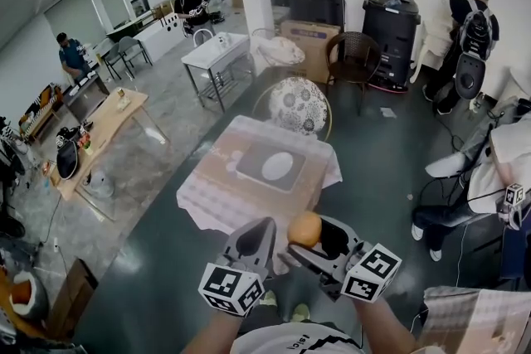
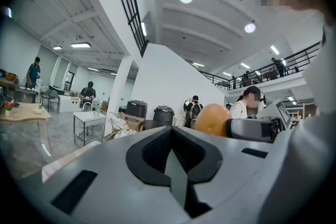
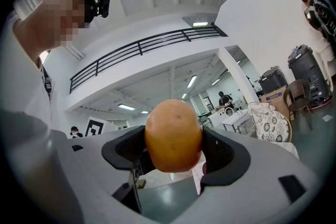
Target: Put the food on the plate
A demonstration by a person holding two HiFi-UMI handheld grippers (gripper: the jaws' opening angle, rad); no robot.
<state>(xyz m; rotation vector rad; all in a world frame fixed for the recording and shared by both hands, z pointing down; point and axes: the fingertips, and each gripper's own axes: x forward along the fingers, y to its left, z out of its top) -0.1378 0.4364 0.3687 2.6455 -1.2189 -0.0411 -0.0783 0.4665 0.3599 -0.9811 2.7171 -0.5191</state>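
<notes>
- The right gripper [image 3: 173, 145] clamps a round, orange-brown food item [image 3: 173, 131] between its jaws, held in the air.
- The left gripper [image 2: 172, 136] has its jaws pressed together, empty.
- The white plate [image 1: 277, 166] sits on the table [image 1: 214, 203], well apart from the food.

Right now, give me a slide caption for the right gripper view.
Right tongs shut on a round orange-brown piece of food, with a railed balcony overhead.

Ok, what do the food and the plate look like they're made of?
The food: smooth, matte orange-tan skin with faint specks, rounded like a potato; whether it is real or a plastic replica, I cannot tell. The plate: plain white and oval, probably ceramic or melamine; it is too small to judge its sheen.
</notes>
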